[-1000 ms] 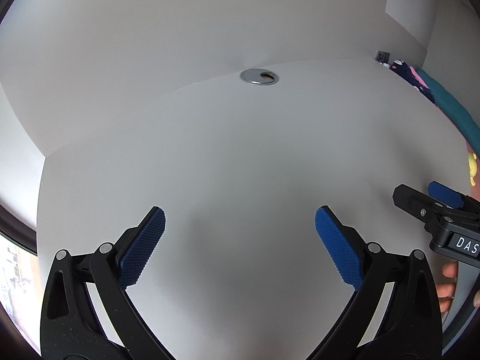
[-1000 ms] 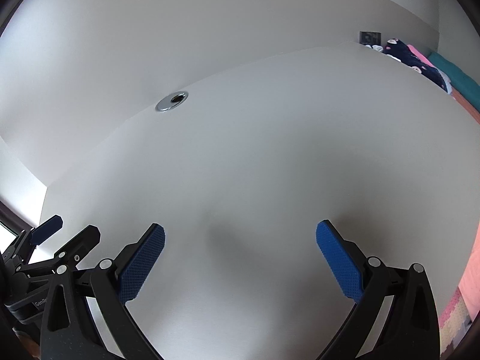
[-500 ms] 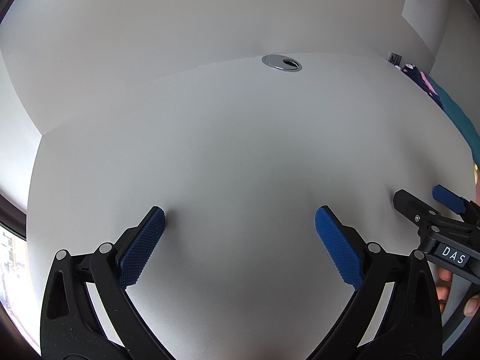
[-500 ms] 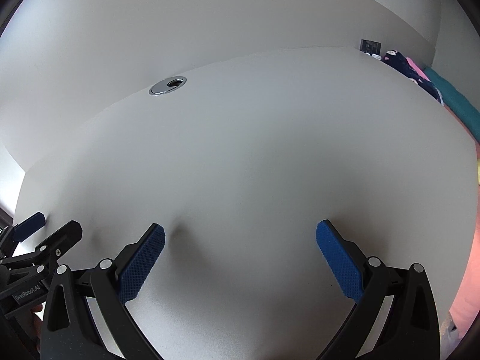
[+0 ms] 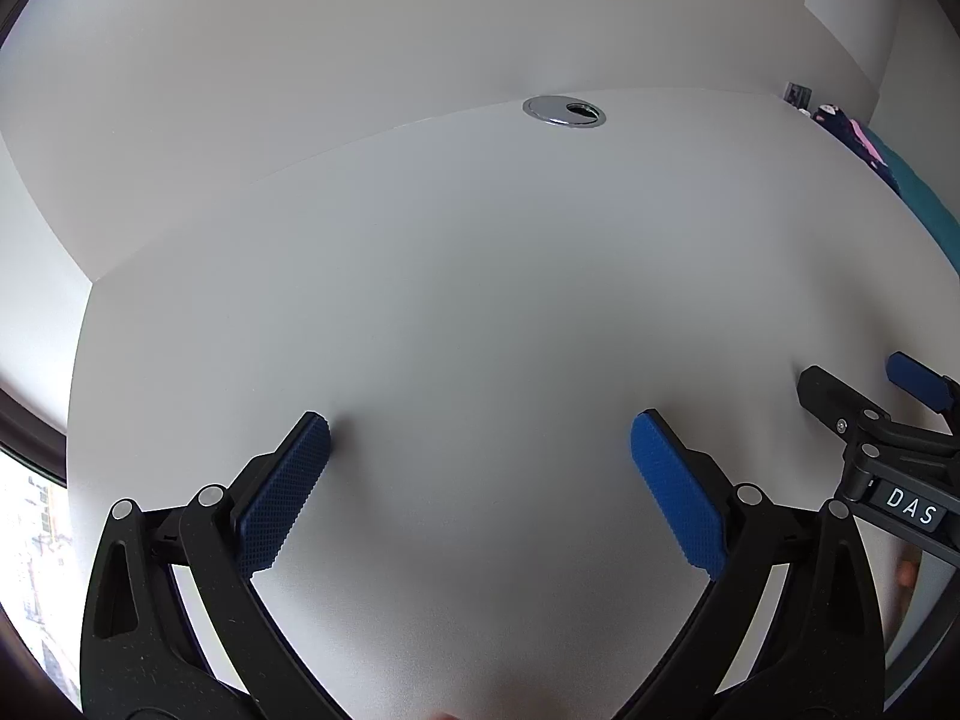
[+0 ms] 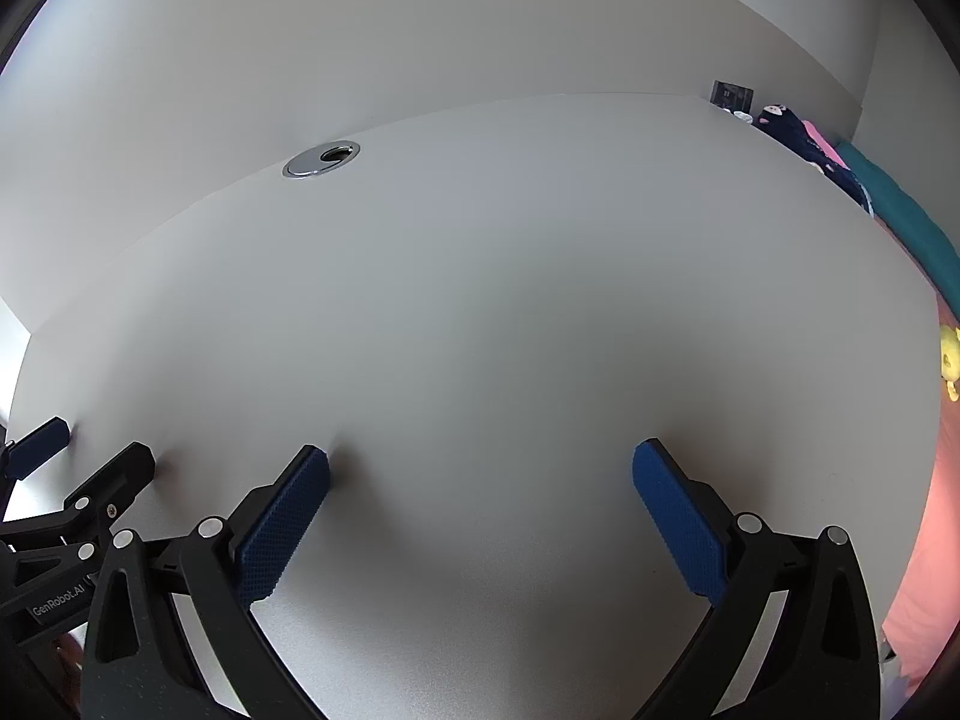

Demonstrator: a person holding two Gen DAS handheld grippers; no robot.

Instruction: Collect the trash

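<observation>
No trash shows in either view. My left gripper (image 5: 480, 426) stands open just above the white desk (image 5: 480, 276), its blue pads wide apart with nothing between them. My right gripper (image 6: 480, 456) is open too, low over the same desk and holding nothing. In the left wrist view the right gripper (image 5: 864, 378) shows at the right edge, side by side with the left. The left gripper (image 6: 84, 450) appears at the lower left of the right wrist view.
A chrome cable grommet (image 5: 564, 112) sits near the desk's back edge by the white wall. Past the desk's right edge lie dark, pink and teal fabrics (image 6: 840, 162) and a yellow toy (image 6: 950, 354). A window edge (image 5: 30, 480) is at far left.
Both grippers have come down closer to the desk and tilted forward. The grommet has shifted rightward in the left wrist view. Both stay open.
</observation>
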